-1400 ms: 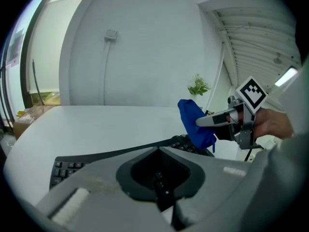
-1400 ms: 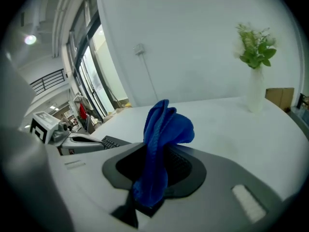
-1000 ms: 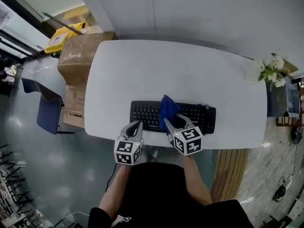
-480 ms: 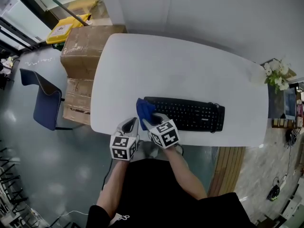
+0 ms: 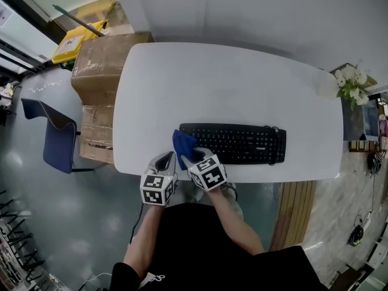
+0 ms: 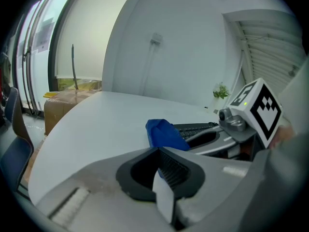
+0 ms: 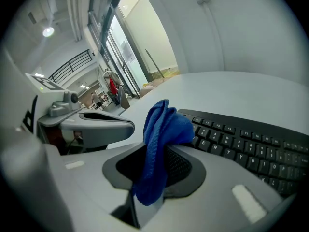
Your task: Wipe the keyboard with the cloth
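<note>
On the keyboard (image 5: pixel 239 143), the cloth (image 5: pixel 182 144) has slid leftward.

Cloth (image 5: pixel 183 144) now apparently at keyboard's (image 5: pixel 242 144) left end

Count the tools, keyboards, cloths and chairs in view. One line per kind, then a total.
tools: 2, the left tool and the right tool
keyboard: 1
cloth: 1
chair: 1
total: 5
</note>
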A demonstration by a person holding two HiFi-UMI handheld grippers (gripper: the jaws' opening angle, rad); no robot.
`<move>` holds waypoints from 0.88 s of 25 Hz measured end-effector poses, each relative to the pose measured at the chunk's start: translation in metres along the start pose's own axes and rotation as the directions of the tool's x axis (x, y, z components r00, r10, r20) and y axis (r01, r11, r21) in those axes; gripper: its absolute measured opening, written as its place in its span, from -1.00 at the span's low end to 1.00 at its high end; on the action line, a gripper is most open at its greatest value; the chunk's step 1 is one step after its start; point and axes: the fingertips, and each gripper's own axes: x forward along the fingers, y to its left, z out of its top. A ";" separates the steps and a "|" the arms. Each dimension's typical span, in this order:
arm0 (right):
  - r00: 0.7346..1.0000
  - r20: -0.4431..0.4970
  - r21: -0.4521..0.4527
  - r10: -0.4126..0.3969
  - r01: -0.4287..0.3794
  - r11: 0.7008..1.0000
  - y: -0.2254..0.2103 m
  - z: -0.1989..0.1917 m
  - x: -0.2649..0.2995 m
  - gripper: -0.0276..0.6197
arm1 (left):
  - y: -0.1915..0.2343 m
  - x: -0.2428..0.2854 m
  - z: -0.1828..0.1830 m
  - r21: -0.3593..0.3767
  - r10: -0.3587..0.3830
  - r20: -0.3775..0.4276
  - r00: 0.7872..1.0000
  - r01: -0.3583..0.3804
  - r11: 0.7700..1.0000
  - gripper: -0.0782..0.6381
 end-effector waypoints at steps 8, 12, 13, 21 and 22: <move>1.000 0.010 0.032 -0.004 0.004 0.999 -0.022 -0.011 -0.021 -0.57 | -0.024 0.010 0.009 0.020 0.023 0.015 1.000 -0.023 1.000 -0.79; 1.000 0.016 0.054 -0.016 0.016 0.998 -0.038 -0.015 -0.035 -0.57 | -0.038 0.014 0.012 0.032 0.010 0.014 1.000 -0.010 0.999 -0.79; 1.000 0.016 0.056 -0.019 0.018 0.998 -0.041 -0.017 -0.038 -0.57 | -0.042 0.016 0.013 0.038 0.007 0.012 1.000 -0.007 0.999 -0.79; 0.999 0.017 0.070 -0.040 0.039 0.997 -0.065 -0.028 -0.062 -0.57 | -0.075 0.028 0.017 0.111 -0.025 -0.008 1.000 0.026 0.994 -0.79; 0.999 0.017 0.073 -0.044 0.042 0.996 -0.068 -0.030 -0.066 -0.57 | -0.078 0.030 0.018 0.106 -0.029 -0.009 1.000 0.029 0.994 -0.79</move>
